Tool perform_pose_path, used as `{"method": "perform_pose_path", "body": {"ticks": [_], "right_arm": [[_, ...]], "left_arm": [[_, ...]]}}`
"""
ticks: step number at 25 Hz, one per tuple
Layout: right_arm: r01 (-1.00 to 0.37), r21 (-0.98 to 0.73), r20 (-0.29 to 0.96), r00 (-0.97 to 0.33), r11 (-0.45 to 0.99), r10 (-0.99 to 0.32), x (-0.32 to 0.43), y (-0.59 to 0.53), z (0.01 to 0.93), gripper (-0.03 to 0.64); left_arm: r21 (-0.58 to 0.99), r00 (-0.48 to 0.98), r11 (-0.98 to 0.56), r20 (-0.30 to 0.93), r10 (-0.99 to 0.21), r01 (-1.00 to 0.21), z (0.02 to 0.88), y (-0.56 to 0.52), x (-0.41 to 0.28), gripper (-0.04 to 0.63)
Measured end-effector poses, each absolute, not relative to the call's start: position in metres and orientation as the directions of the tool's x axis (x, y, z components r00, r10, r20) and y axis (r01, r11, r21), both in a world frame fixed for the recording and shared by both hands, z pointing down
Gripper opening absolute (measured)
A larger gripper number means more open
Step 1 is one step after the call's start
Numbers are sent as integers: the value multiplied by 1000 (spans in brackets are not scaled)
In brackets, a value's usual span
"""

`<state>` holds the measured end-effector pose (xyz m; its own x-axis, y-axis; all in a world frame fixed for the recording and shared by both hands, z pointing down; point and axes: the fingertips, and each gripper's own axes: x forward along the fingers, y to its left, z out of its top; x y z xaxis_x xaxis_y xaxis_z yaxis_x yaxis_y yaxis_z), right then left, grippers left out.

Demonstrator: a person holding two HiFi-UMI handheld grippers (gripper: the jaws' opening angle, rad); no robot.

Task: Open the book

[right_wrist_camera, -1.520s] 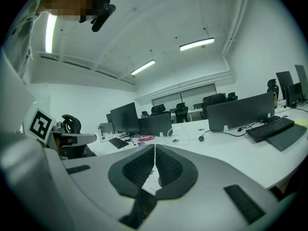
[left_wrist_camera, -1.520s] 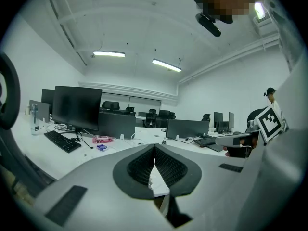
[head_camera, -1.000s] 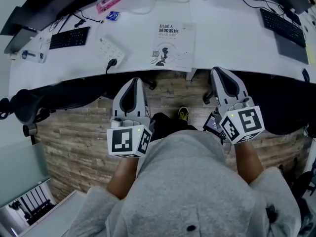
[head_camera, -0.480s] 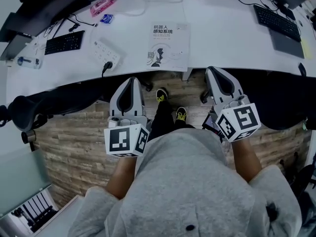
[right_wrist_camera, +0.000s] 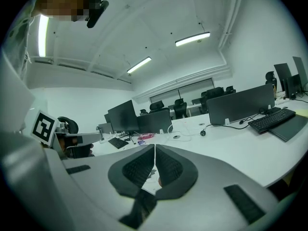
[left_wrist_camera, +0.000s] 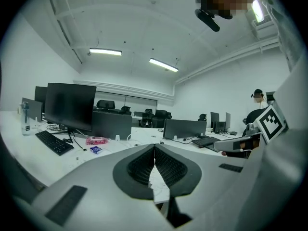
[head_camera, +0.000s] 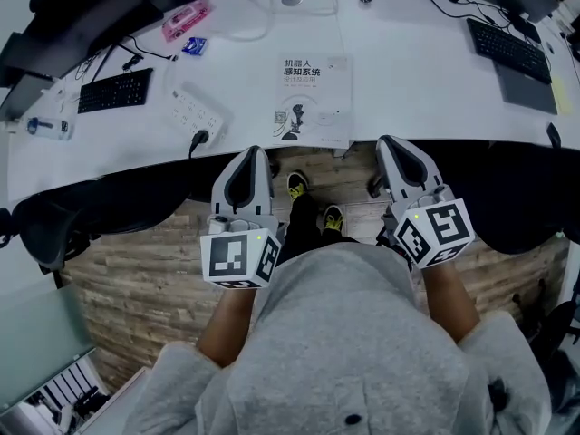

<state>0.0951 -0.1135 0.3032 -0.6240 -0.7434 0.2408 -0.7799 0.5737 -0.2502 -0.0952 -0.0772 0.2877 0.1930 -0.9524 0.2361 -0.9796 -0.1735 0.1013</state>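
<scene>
The book lies closed on the white desk, close to its front edge, with its white cover and dark print facing up. My left gripper hangs in front of the desk edge, below and left of the book. Its jaws are shut with nothing between them, and the left gripper view shows the tips meeting. My right gripper is level with it, below and right of the book. It is also shut and empty, its tips pressed together. Neither gripper touches the book.
A white power strip and a black keyboard lie left of the book. A pink case and a blue packet sit further back. Another keyboard is at the far right. Black chairs line the desk's front edge.
Both grippers have drifted a little nearer the desk's front edge and the book. The person's feet have stepped forward on the wooden floor. Both sets of jaws stay shut.
</scene>
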Motion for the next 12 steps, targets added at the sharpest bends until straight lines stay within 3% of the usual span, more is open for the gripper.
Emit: {"method": "perform_pose_path", "body": {"ticks": [12], "right_arm": [[-784,-290,290,-618,548,-731,82,-128,330,28]], "left_arm": [[102,210,-188,286,-935,-977,310,-103,-105,11]]}}
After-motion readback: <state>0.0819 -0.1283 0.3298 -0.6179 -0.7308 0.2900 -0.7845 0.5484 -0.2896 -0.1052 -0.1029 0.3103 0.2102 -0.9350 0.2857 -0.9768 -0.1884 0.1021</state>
